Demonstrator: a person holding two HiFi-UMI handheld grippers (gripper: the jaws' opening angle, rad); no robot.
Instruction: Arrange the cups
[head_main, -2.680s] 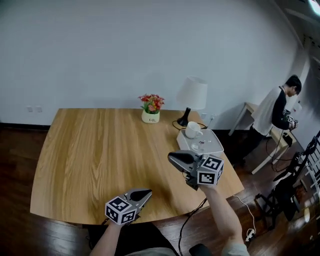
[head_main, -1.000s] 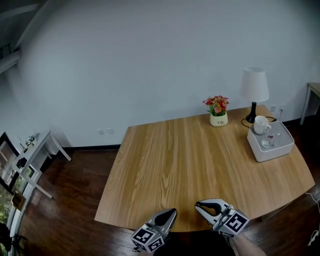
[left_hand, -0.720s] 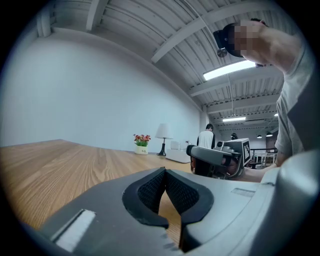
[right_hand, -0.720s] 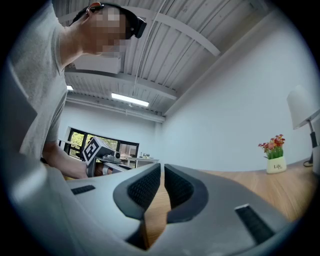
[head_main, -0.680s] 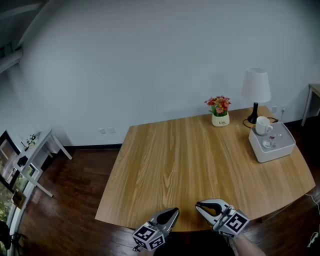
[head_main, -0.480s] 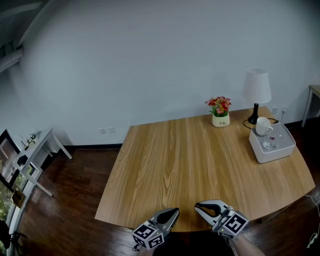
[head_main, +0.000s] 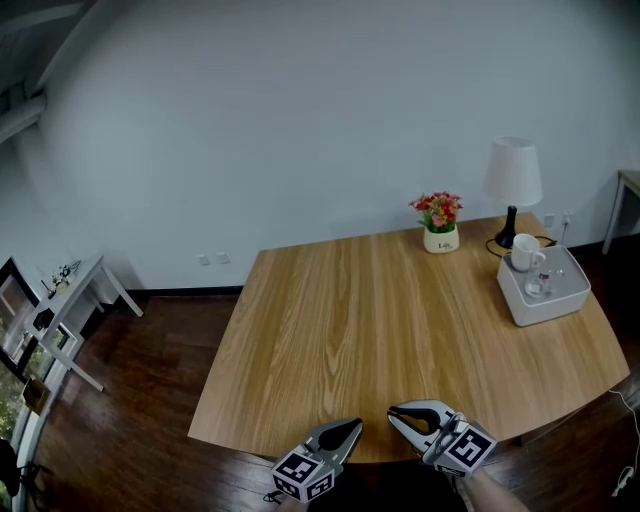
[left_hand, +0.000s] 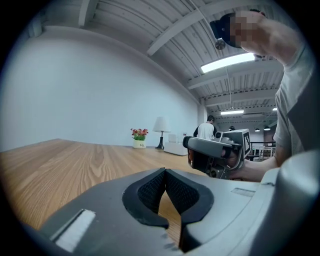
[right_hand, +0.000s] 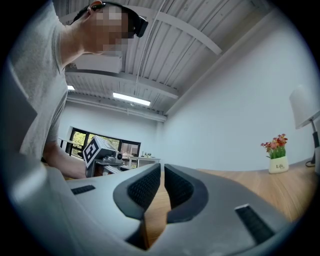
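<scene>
A white mug (head_main: 524, 252) and a small clear glass (head_main: 537, 286) stand in a white tray (head_main: 556, 303) at the table's far right. Both grippers hover side by side over the near edge of the wooden table (head_main: 390, 320), far from the tray. The left gripper (head_main: 354, 428) is shut, and in its own view its jaws (left_hand: 165, 171) meet with nothing between them. The right gripper (head_main: 394, 412) is also shut and empty, its jaws (right_hand: 162, 166) closed at the tip. Each gripper shows in the other's view, the right gripper (left_hand: 217, 152) and the left gripper's marker cube (right_hand: 99, 150).
A white lamp (head_main: 512, 175) and a small pot of red flowers (head_main: 439, 222) stand along the table's far edge, left of the tray. A small white side table (head_main: 80, 300) stands on the dark floor at left. A person (left_hand: 204, 131) stands far behind the tray.
Since the oldest frame the head view has swung left, and both grippers have drawn back to the near table edge. Over the last second the left gripper edged slightly right; the right kept still.
</scene>
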